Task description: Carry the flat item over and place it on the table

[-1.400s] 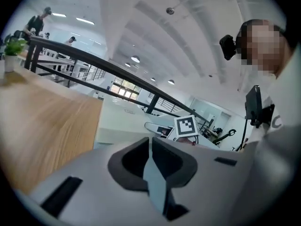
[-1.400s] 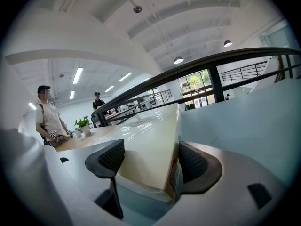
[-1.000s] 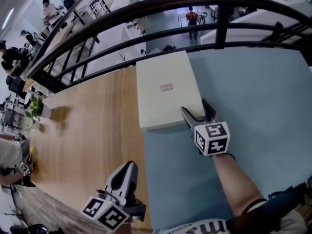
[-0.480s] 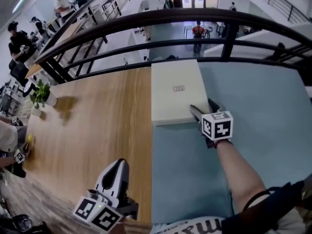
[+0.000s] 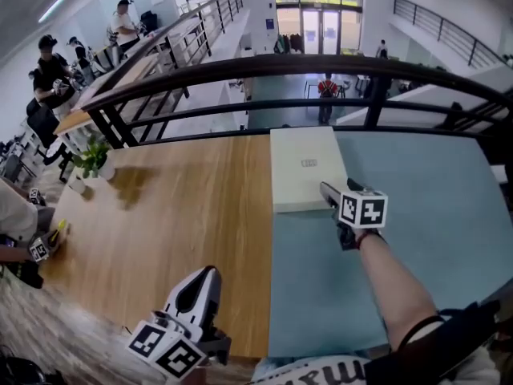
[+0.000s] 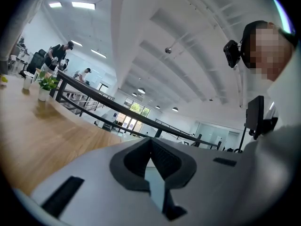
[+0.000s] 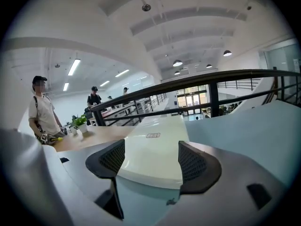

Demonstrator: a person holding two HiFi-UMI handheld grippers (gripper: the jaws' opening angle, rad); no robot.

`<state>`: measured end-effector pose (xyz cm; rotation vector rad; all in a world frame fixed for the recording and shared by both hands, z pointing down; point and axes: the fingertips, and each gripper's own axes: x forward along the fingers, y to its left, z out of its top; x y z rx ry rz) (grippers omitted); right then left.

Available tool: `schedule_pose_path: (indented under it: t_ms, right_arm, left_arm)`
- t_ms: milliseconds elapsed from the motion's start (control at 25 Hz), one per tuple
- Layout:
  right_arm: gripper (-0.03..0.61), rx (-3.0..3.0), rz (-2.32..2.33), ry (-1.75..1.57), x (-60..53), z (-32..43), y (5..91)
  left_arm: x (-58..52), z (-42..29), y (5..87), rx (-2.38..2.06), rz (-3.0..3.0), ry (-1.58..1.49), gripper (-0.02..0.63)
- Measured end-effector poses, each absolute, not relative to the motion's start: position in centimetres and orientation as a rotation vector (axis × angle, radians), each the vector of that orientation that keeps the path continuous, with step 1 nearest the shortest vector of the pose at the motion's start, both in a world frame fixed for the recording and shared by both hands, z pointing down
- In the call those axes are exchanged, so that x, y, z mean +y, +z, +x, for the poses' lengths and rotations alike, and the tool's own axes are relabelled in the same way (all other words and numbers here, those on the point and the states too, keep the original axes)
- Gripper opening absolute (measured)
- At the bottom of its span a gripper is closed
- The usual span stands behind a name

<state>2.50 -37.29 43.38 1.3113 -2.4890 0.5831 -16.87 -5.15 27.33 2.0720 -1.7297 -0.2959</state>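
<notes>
The flat cream rectangular box (image 5: 304, 167) lies on the desk (image 5: 184, 207) on its blue-grey half, its left edge along the seam with the light wooden half and its far end by the black metal railing (image 5: 240, 74). The right tongs (image 7: 151, 149) stand spread at the box's near right corner, its near edge showing in the gap between the pads. The left tongs (image 5: 205, 274) are closed on nothing, low over the wooden half's near edge and well apart from the box.

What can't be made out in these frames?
- Label print on the cream flat rectangular box: too small, every view.
- Whether the jaws of the right gripper press the box: head view, its marker cube partly covers them; right gripper view, box edge overlaps the pads.
</notes>
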Motion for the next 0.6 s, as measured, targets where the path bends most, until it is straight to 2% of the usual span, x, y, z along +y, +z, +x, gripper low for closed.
schedule_pose_path:
  t_ms: [80, 120, 200, 240, 440, 600]
  right_arm:
    - [0.359, -2.519, 1.294, 0.587, -35.6, 1.9, 41.6]
    - [0.324, -2.535, 1.287, 0.592, -34.6, 1.7, 40.8]
    - [0.153, -2.571, 1.294, 0.606, -32.3, 1.5, 38.9]
    - [0.127, -2.594, 1.307, 0.602, -31.1, 1.5, 37.8]
    - [0.088, -2.709, 1.322, 0.594, -25.0, 1.1, 33.4]
    - [0.06, -2.81, 1.266, 0.725, -17.6, 2.5, 28.5]
  left_arm:
    - [-3.6, -17.3, 26.5, -1.732, 2.082, -0.309, 0.003]
    - [-2.9, -17.5, 26.1, -1.733, 2.09, -0.312, 0.003]
    - [-1.3, -17.8, 25.4, -1.737, 2.11, -0.315, 0.002]
    - [-0.5, -18.0, 25.0, -1.739, 2.123, -0.32, 0.003]
    - [2.4, -18.7, 23.0, -1.727, 2.181, -0.4, 0.003]
    - [5.3, -15.7, 19.8, -1.67, 2.232, -0.436, 0.002]
